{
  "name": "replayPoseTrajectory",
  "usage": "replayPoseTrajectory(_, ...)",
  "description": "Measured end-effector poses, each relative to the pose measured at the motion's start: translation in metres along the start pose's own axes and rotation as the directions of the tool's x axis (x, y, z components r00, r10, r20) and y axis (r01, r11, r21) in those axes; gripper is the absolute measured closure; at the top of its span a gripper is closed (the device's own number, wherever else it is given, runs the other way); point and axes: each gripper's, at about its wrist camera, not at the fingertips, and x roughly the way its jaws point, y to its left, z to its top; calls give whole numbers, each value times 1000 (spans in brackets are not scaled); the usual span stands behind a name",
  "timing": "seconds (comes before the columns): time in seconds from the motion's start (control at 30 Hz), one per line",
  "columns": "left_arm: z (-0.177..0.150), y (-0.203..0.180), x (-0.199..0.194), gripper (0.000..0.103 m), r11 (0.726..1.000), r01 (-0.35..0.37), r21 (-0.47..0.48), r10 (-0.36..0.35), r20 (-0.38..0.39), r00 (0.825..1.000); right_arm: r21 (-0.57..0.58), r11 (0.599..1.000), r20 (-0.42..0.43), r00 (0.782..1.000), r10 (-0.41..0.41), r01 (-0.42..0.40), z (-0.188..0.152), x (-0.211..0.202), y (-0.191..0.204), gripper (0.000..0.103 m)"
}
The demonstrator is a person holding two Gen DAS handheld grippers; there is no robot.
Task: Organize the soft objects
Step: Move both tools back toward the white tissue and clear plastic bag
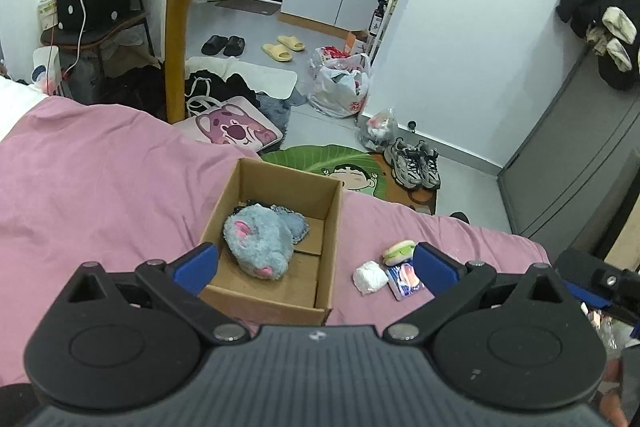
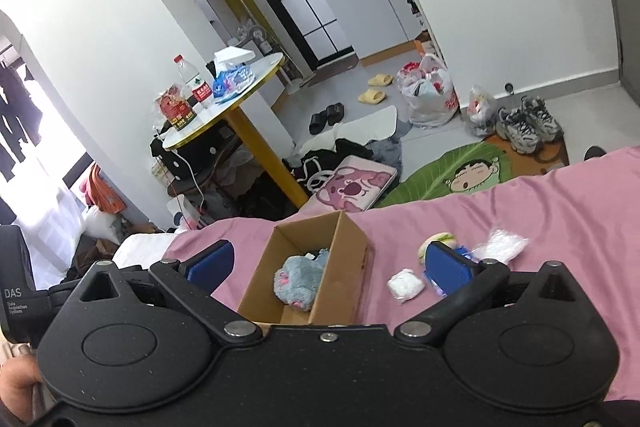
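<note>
Left wrist view: left gripper (image 1: 316,263) gapes wide and empty, the grey plush toy (image 1: 259,243) in the cardboard box (image 1: 276,297) between its fingers; right gripper (image 2: 329,261) likewise spread, holding nothing.

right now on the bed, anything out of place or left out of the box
Yes. The grey plush toy is in the cardboard box, but a white wad, a small green and pink soft toy and a blue packet lie loose on the pink bedspread beside it. Both grippers are open and empty.
</note>
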Motion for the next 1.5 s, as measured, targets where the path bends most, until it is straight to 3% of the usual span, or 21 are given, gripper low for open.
replayPoseTrajectory(0.3,-14,-22,-15,0,999,-10,37,8,39,999,9,1000,33,999,8,-8,3,-28,-24,0)
replayPoseTrajectory(0.63,-22,-51,-6,0,998,4,65,-6,22,1000,62,998,-1,999,-32,32,-2,-20,-49,0)
replayPoseTrajectory(0.77,-26,-63,1,0,996,-45,74,44,11,999,91,995,-16,999,-45,46,-7,-16,-61,0)
replayPoseTrajectory(1.0,-33,-76,16,0,994,-48,96,49,0,999,117,989,-51,995,-88,94,-12,3,-76,0)
replayPoseTrajectory(1.3,-40,-93,42,3,991,-57,124,60,-22,998,31,979,-75,977,-199,202,-16,31,-82,0)
replayPoseTrajectory(1.5,-43,-99,63,9,990,-59,126,63,-31,998,47,975,-115,970,-213,219,-16,58,-98,4)
